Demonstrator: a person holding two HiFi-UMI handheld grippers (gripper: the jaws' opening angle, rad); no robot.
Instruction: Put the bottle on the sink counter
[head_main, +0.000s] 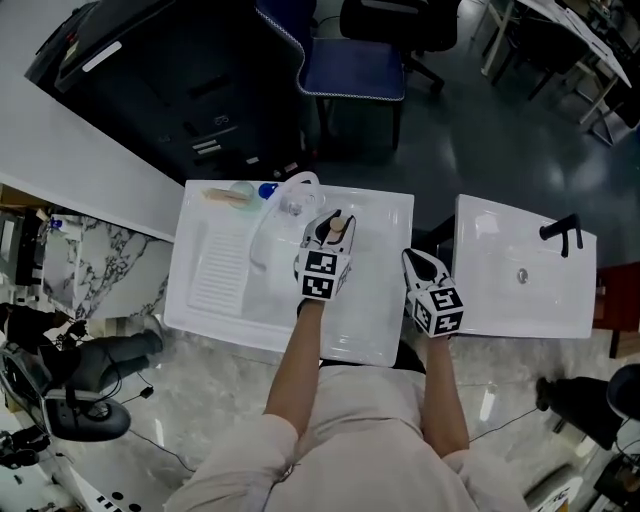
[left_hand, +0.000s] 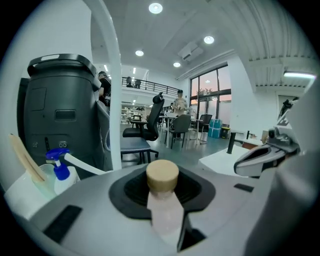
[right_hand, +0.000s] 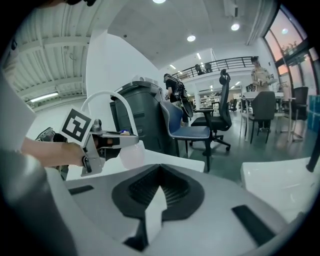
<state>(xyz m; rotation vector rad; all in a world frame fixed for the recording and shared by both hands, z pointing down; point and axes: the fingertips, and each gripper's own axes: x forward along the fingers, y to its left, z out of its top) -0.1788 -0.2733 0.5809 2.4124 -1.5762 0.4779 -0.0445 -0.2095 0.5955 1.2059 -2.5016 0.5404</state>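
Jaws of the left gripper (head_main: 330, 236) stand partly closed on the bottle (left_hand: 166, 212), clamping it just under its tan cap (left_hand: 162, 174), which rises above the pads. The right gripper view shows the bottle's pale, see-through body hanging below that gripper; whether its base touches the surface beneath cannot be told. The right gripper (head_main: 424, 268) is empty, its jaws drawn together at the tips, and it sits near the left one, to its right, over the front right corner of the sink (head_main: 385, 215).

The held bottle is over the right part of this white sink, close to the back rim. A ribbed draining board (head_main: 215, 270) takes up the sink's left part. A white arched faucet (head_main: 297, 181) rises at the back, just left of the bottle, and beside it stands a spray bottle with a blue top (left_hand: 61, 171) and a wooden stick (left_hand: 26, 159).

A second white basin (head_main: 500, 300) with a black tap (head_main: 563, 232) lies to the right, apart from the first. Behind the sink stand a dark bin (left_hand: 62, 115) and a blue chair (head_main: 355, 72) on a grey floor. Beyond are desks, office chairs, tall windows and round ceiling lights.
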